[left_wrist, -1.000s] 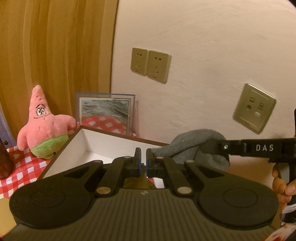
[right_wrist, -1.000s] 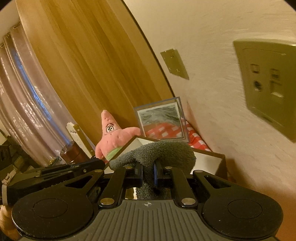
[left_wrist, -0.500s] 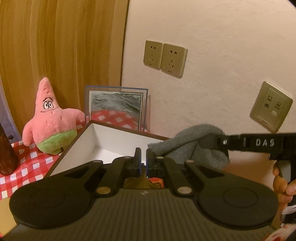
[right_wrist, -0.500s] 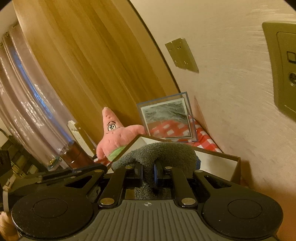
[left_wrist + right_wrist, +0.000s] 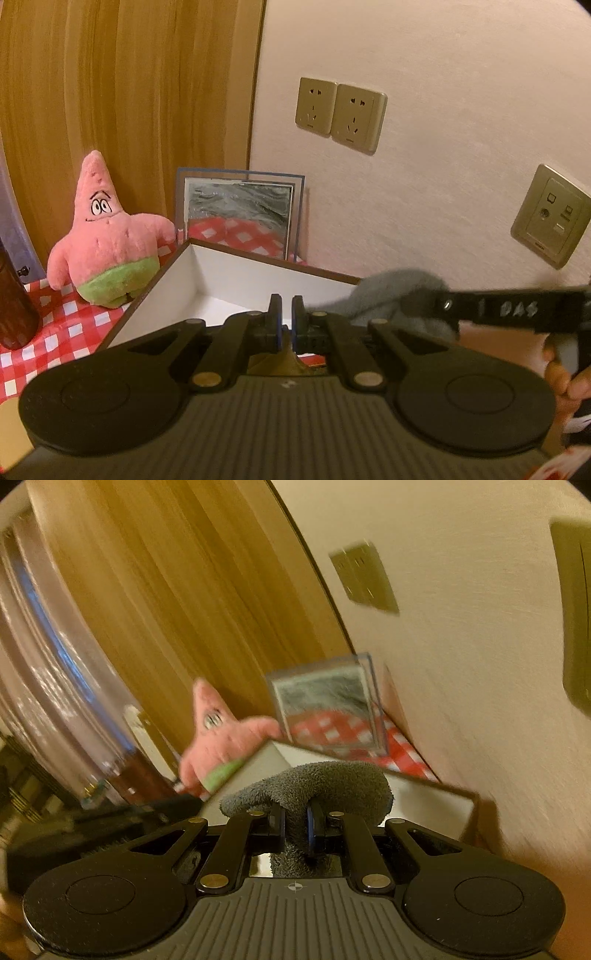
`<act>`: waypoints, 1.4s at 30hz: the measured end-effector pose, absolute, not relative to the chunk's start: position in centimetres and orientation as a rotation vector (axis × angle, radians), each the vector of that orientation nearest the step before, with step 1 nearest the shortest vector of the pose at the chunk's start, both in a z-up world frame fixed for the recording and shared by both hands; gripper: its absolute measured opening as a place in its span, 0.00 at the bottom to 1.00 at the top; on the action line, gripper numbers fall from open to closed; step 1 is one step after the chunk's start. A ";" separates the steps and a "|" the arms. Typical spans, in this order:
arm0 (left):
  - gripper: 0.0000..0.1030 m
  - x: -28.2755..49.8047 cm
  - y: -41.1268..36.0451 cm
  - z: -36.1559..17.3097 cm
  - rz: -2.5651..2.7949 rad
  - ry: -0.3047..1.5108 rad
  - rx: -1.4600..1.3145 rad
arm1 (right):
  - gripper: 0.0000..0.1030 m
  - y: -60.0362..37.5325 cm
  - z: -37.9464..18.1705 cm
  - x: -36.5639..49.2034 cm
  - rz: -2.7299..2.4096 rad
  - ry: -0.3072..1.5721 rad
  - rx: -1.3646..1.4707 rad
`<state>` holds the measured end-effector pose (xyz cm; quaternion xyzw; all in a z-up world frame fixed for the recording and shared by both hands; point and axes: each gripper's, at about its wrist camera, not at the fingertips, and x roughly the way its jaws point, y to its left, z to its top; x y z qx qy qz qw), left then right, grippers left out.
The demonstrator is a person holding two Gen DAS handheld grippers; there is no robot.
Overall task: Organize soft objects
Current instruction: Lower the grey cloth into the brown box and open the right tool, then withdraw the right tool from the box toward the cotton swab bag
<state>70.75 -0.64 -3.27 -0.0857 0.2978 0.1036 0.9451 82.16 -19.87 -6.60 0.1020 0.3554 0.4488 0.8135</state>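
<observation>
My right gripper point(image 5: 295, 821) is shut on a grey towel point(image 5: 325, 781) and holds it in the air by the near right part of a white-lined box point(image 5: 424, 794). In the left wrist view the towel point(image 5: 399, 295) and the right gripper's side point(image 5: 517, 308) are at the right, over the box point(image 5: 236, 273) rim. My left gripper point(image 5: 286, 319) is shut and empty, in front of the box. A pink star plush point(image 5: 107, 236) sits upright left of the box; it also shows in the right wrist view point(image 5: 221, 734).
A framed mirror point(image 5: 240, 214) leans on the wall behind the box. The table has a red checked cloth point(image 5: 48, 325). A dark brown bottle point(image 5: 14, 299) stands at the far left. Wall sockets point(image 5: 340, 114) are above; a wooden panel is behind the plush.
The right gripper has carried the towel lower and toward the box, with motion blur now. The left wrist view has shifted, so the box and plush sit lower and farther right.
</observation>
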 end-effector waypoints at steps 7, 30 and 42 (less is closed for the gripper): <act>0.04 71.4 -1.0 -4.4 0.197 0.643 -0.198 | 0.77 -19.4 -9.1 82.5 0.846 0.776 0.146; 0.27 71.2 -1.1 -4.9 0.226 0.694 -0.210 | 0.77 -20.6 -10.3 80.2 0.814 0.838 0.011; 0.27 61.4 -1.8 -3.3 0.246 0.707 -0.248 | 0.77 -24.9 -9.1 75.3 0.917 0.812 0.221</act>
